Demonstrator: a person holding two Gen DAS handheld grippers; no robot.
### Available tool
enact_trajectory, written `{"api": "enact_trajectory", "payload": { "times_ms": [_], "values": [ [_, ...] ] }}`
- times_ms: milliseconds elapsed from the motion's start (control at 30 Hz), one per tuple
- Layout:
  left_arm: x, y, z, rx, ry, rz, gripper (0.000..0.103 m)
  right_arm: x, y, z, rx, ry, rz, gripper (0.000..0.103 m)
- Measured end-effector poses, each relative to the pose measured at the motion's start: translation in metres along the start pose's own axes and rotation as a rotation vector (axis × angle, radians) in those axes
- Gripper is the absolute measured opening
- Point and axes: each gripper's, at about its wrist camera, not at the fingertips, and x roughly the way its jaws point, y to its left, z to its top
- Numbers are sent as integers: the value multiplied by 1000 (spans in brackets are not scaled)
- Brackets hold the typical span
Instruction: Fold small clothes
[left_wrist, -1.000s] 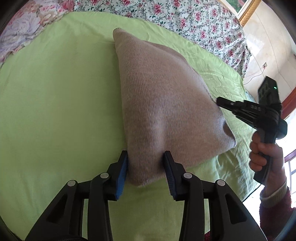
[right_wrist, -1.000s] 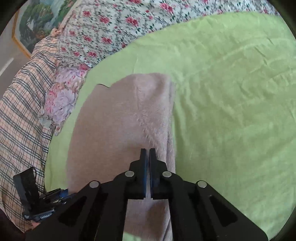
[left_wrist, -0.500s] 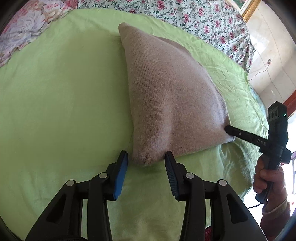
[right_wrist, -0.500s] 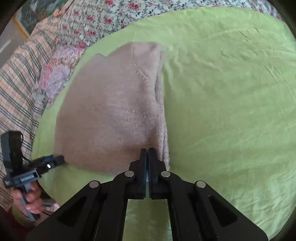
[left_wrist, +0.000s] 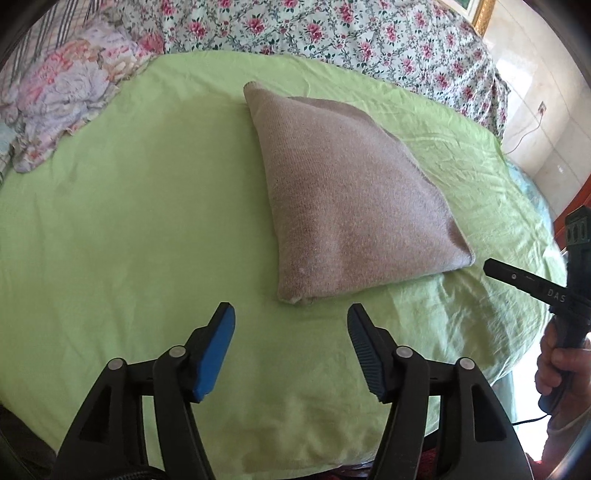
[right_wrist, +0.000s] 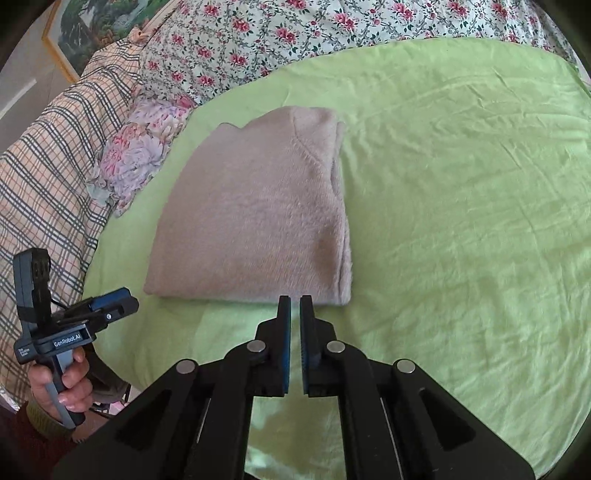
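The beige knitted garment, folded into a flat wedge (left_wrist: 351, 206), is lying on the lime-green sheet (left_wrist: 129, 206) in the middle of the bed, with nothing gripping it. The left gripper (left_wrist: 290, 321) is hovering just near of the garment's near corner with its blue-padded jaws spread wide and nothing between them. The right gripper (right_wrist: 294, 306) is sitting right at the garment's near edge, jaws nearly together with a thin gap showing and no cloth in them.

As a judgement, the main risk is snagging: the knit looks fuzzy and soft, so a ribbed pad (left_wrist: 364, 343) brushing the near edge could be dragging the top layer and opening the fold. The right gripper is the likelier culprit, being so close to that edge. A second grab taking only one layer would be skewing the stack, since the layered edge on the right side in the right wrist view is looking loose.

Open room is lying to the left and near side in the left wrist view, and to the right in the right wrist view, all bare sheet. The floral quilt (left_wrist: 332, 29) is bounding the far side, a pink flowered pillow (right_wrist: 140, 147) and a plaid blanket (right_wrist: 48, 166) are crowding the far left, and the sheet is dropping off at the near rim.
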Motion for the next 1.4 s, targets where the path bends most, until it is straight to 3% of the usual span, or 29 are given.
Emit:
{"api": "enact_trajectory", "payload": {
  "times_ms": [33, 100, 300, 467, 533, 933, 1400],
  "values": [
    [-3, -3, -3, 18, -2, 20, 69, -2, 1, -3, 2, -1, 4, 29],
    [-7, -7, -11, 45, -4, 46, 73, -7, 4, -11, -2, -18, 1, 50],
    [-11, -19, -34, 93, 27, 104, 75, -12, 8, -25, -49, 6, -19, 51],
    [-17, -22, -44, 101, 29, 116, 82, -12, 14, -34, -104, 21, -30, 65],
    [-18, -24, -43, 109, 21, 131, 82, -11, 16, -34, -115, 17, -35, 72],
    [-12, -29, -5, 102, -47, 210, 89, -13, 26, -18, -140, -34, -26, 83],
    [-1, -36, 21, 95, -42, 233, 92, -7, 33, 4, -164, -50, -12, 86]
  ]
}}
